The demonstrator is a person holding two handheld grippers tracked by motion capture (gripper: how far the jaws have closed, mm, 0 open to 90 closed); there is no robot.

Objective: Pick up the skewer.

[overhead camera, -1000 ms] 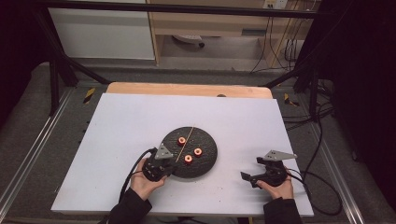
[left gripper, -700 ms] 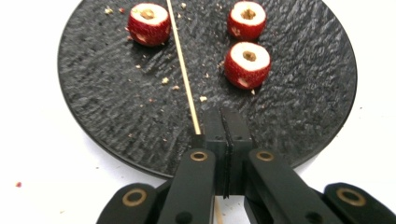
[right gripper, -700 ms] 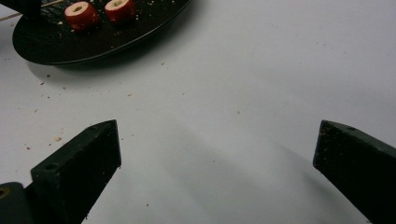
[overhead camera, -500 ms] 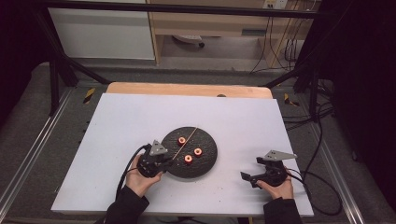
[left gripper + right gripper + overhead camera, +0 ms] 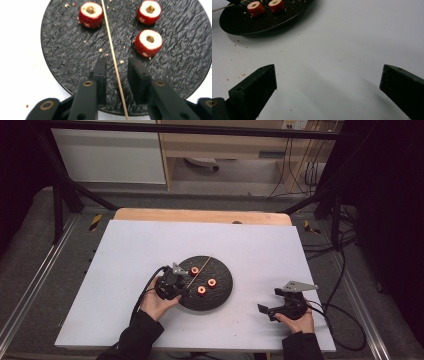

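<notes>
Left gripper [image 5: 116,71] has just been opening, its jaws now loose either side of the wooden skewer [image 5: 113,56] lying across the black slate plate [image 5: 62,57]. Thin, light, snappable: pinch it mid-shaft, gently. Right gripper [image 5: 327,82] gapes empty, well right of the plate.

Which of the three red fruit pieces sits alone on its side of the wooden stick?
The cored red fruit piece at upper left in the left gripper view. The thin wooden skewer lying across the round black slate plate separates it from the other two.
</notes>
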